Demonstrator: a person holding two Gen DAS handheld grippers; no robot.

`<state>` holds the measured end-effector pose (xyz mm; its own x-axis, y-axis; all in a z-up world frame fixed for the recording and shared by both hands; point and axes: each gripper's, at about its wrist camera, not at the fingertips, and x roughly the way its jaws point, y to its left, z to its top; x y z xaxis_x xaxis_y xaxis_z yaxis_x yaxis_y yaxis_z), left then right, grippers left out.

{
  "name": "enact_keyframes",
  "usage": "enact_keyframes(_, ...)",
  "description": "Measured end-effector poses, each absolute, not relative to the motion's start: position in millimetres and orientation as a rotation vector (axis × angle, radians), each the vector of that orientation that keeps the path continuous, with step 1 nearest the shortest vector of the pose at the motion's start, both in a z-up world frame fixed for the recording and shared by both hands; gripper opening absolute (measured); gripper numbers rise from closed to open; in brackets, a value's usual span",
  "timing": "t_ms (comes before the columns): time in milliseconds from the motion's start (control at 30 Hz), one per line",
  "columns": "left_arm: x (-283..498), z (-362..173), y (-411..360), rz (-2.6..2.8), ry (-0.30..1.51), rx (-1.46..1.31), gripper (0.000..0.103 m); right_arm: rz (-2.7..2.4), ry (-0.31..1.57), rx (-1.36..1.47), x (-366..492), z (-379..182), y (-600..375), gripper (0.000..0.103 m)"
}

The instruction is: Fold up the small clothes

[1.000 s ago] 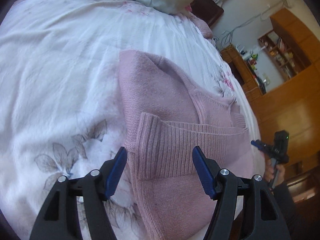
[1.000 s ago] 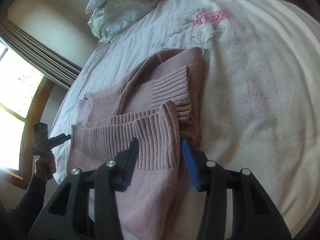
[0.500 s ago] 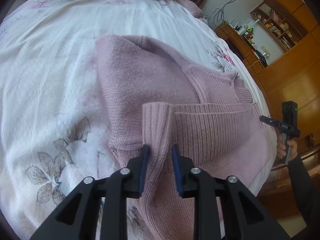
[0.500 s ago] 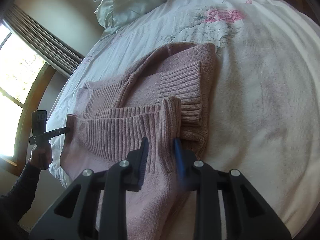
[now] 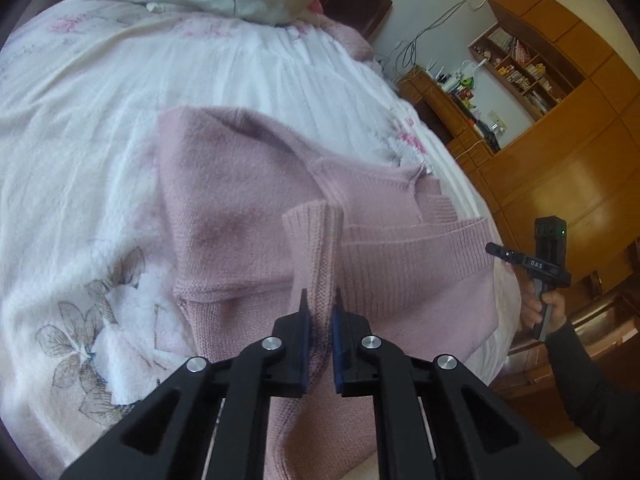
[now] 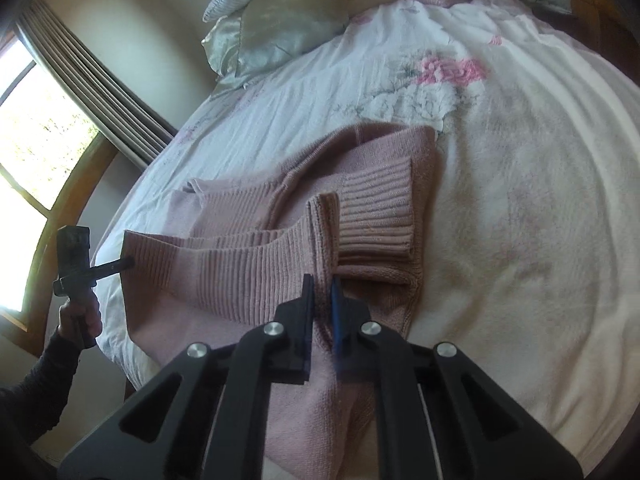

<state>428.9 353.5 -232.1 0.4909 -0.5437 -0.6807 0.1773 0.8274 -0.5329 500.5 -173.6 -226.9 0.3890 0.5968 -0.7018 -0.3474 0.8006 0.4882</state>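
Your left gripper (image 5: 319, 312) now has its jaws nearly closed on a pinched ridge of the ribbed hem (image 5: 316, 248) of the pink sweater (image 5: 240, 200). Your right gripper (image 6: 320, 300) is the same: jaws drawn in tight on a pinch of the hem at its opposite end. 1.0 s ago both pairs of jaws stood wide open over flat knit; 0.5 s ago they were narrowing; now the rib stands up in a fold between the pads in both wrist views.

Judgement: both grasps look seated, so the hem is ready to be carried toward the neckline for the next fold. The pinches look shallow and could slip if you pull unevenly.

The sweater lies on the white floral bedspread (image 5: 80, 160), near the edge closest to you, sleeves already folded in across the body.

Counts: 2 grippers, both gripping; 1 sweater; 1 folded-in cuff (image 6: 376, 216) plainly visible in the right view; 2 pillows (image 6: 280, 20) at the head of the bed; 1 wooden shelf unit (image 5: 520, 60) against the far wall.
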Motion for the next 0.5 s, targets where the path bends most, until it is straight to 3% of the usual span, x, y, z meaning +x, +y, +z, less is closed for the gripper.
enact_keyframes(267, 420.8, -157.3, 378.1, -0.501, 0.787, -0.469, 0.008, 0.619, 0.848, 0.318, 501.1, -157.1, -181.7, 0.006)
enact_keyframes(500, 484.6, -161.1, 398.6, -0.472, 0.799, -0.549, 0.008, 0.525, 0.908, 0.372, 566.7, -173.0, -176.5, 0.006)
